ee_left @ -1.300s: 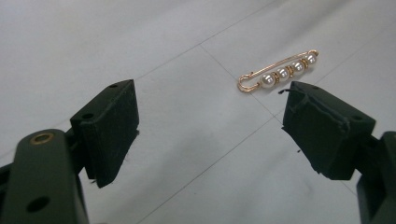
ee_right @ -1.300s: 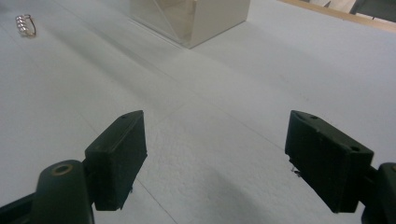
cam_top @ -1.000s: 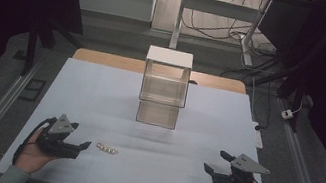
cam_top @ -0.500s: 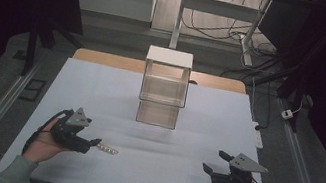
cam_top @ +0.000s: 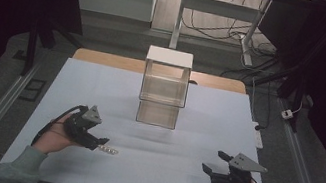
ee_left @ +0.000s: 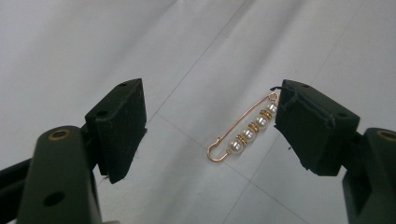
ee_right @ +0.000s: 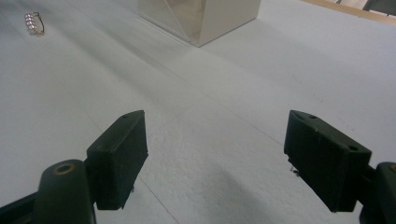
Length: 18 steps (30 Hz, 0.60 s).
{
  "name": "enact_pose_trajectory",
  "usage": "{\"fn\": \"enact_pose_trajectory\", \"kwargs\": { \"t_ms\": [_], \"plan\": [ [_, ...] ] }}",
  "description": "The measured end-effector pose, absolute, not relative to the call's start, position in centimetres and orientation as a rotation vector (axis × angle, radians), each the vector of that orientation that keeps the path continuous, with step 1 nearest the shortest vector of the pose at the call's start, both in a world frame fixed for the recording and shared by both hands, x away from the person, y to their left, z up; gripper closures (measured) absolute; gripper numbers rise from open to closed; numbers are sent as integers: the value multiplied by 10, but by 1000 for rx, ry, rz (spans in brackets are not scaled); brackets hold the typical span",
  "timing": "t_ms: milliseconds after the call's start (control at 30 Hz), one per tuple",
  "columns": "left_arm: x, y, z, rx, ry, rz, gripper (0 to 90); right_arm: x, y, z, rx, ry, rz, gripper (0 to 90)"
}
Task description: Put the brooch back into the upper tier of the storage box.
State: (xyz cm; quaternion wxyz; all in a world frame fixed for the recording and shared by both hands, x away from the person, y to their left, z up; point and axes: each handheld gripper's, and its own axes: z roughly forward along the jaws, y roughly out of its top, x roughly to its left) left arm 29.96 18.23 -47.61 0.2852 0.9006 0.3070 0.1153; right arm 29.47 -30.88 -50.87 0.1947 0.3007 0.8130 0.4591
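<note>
On white table [ee_left: 70,46], gold pin [ee_left: 245,134], four pearls, lying flat

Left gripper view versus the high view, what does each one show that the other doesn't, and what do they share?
The left gripper view shows detail: the pin is a gold safety-pin brooch with four pearls and gold spacers, lying flat between the open tongs, nearer the right-hand pad.

The high view shows the layout: the clear box with a white top at mid-table, the right tongs open near the front edge, and both forearms.

Both show the left tongs open at the pin on the white table.
</note>
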Motion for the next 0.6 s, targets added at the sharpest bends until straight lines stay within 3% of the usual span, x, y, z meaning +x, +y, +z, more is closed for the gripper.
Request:
{"fn": "enact_pose_trajectory", "kwargs": {
  "t_ms": [600],
  "plan": [
    [309,164,-492,2520,735,224,219,295,-309,-510,844,2289,1274,210]
  ]
}}
